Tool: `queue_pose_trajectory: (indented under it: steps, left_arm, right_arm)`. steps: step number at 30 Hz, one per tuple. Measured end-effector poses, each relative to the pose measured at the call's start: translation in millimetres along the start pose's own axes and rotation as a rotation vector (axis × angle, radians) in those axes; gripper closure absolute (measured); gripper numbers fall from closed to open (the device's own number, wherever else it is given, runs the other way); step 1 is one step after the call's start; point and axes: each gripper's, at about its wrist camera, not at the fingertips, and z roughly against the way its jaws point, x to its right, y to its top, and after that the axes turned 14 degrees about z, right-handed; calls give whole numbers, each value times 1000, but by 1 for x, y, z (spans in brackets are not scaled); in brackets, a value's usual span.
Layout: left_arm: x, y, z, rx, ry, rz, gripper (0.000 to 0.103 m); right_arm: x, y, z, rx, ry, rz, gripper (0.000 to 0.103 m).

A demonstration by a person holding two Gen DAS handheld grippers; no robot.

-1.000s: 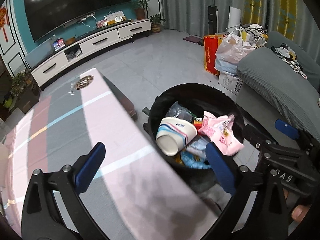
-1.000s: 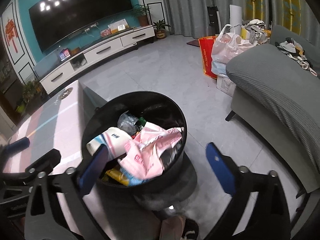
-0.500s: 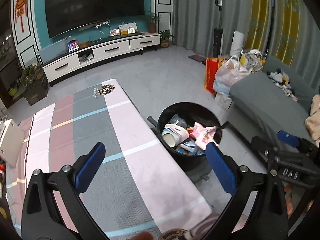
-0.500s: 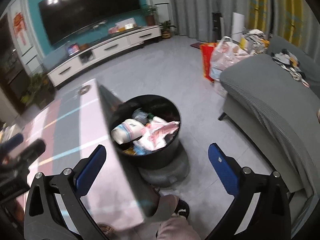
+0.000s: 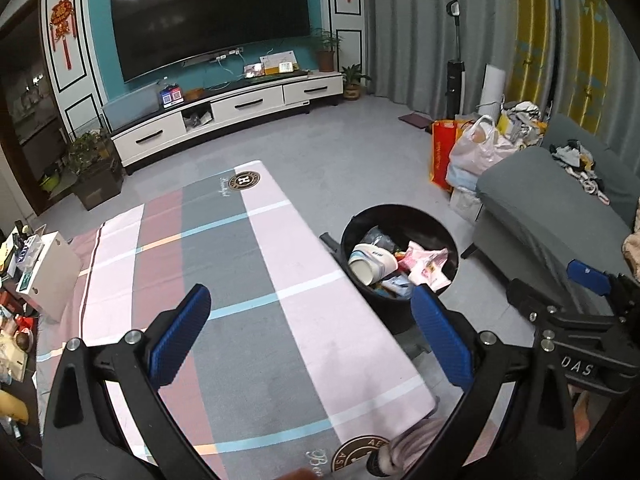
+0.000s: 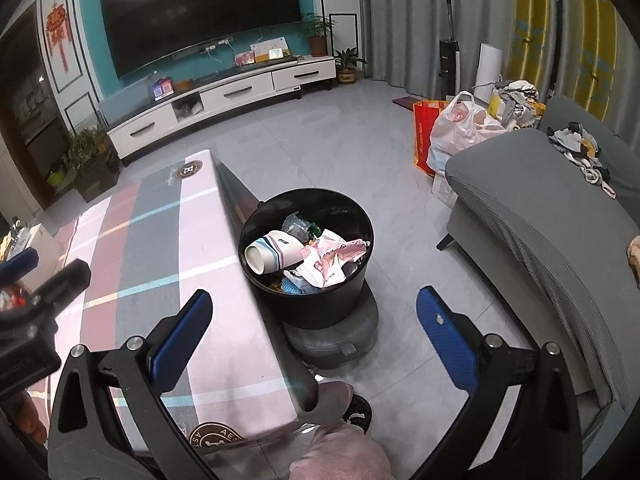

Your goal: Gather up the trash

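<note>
The trash bin [image 6: 306,258] sits on the floor, tight against the tabletop's long right edge and perched on a low grey base. In it lie a paper cup [image 6: 274,254], pink wrappers [image 6: 334,258] and other scraps (nearly level with the rim). The tabletop [image 5: 224,280] looks bare across its checked cloth, so collection looks about done; clutter at its far left edge [image 5: 24,264] may not count as trash. The left hand-held gripper [image 5: 308,334] hangs above the cloth, jaws wide apart, nothing between them. The right hand-held gripper [image 6: 314,338] is likewise spread and empty, above the bin's near side. There is open floor between bin and grey sofa [image 6: 532,216]; the person's foot [image 6: 358,410] is near the base.
</note>
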Motion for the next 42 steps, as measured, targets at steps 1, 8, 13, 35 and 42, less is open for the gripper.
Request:
queue_pose_trajectory:
  steps: [1, 8, 13, 35, 42]
  left_arm:
    - [0, 0, -1, -3, 4, 1, 3]
    - [-3, -2, -9, -24, 13, 0, 3]
    - [-3, -3, -11, -28, 17, 6, 3]
    - [-1, -1, -11, -25, 27, -2, 3]
    - [-2, 0, -11, -24, 31, -2, 3]
  right_arm:
    - [-1, 0, -1, -2, -3, 3, 3]
    - [-6, 0, -3, -2, -9, 18, 3]
    - [-6, -1, -4, -2, -13, 12, 3]
    - [-4, 2, -1, 5, -19, 4, 3]
    - [-4, 2, -1, 5, -19, 4, 3]
